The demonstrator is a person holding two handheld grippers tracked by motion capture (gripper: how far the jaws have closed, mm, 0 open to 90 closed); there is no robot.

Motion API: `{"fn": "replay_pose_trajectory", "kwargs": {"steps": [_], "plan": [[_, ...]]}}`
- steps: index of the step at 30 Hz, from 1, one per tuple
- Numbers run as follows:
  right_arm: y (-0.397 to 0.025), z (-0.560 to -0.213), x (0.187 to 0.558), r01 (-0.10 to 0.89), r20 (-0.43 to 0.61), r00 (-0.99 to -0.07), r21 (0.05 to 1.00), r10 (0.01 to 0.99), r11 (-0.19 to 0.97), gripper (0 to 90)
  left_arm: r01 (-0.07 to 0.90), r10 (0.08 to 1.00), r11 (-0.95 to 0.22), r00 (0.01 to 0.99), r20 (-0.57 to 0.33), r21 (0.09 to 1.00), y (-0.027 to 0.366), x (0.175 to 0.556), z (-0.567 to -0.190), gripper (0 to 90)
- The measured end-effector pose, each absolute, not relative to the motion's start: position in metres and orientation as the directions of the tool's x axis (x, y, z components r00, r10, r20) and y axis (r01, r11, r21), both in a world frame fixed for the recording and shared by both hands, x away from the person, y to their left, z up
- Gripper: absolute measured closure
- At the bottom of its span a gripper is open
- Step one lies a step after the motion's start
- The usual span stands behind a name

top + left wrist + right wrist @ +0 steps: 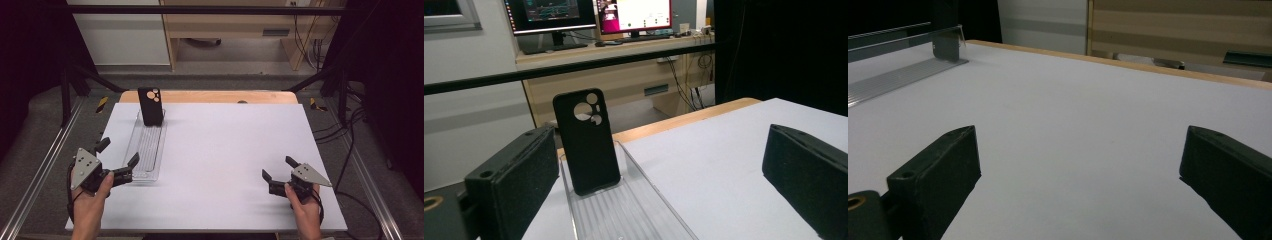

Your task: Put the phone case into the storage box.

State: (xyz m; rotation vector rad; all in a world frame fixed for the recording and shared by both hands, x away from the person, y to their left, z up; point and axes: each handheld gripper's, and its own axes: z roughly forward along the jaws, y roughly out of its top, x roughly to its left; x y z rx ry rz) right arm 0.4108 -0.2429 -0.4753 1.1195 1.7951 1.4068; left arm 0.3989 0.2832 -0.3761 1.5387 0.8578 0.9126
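A black phone case (150,106) (586,141) with round camera cut-outs stands upright at the far end of a long clear plastic tray (146,147) (626,212) on the left of the white table. My left gripper (118,154) (659,185) is open at the tray's near end, its jaws either side of the tray, empty. My right gripper (279,168) (1080,185) is open above bare table at the near right, holding nothing. The tray's edge (903,70) lies at the far left of the right gripper view.
The white table surface (235,150) has a wooden strip (220,96) along its far edge. Metal frame rails (45,160) run beside the table. Beyond the table stand a desk with monitors (589,15) and dangling cables (312,45).
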Motion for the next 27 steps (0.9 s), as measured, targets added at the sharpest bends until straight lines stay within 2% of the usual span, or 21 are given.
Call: {"fn": "replay_pose_trajectory", "kwargs": {"steps": [11, 27], "plan": [[-0.245, -0.475, 0.407, 0.239, 0.023, -0.468, 0.966, 0.884, 0.101, 3.1, 0.027, 0.896, -0.100, 0.436, 0.078, 0.995, 0.290, 0.396, -0.383, 1.3], [-0.249, -0.476, 0.404, 0.214, -0.004, -0.456, 0.970, 0.890, 0.114, 2.8, 0.049, 0.902, -0.072, 0.430, 0.044, 0.996, 0.301, 0.397, -0.409, 1.3]]}}
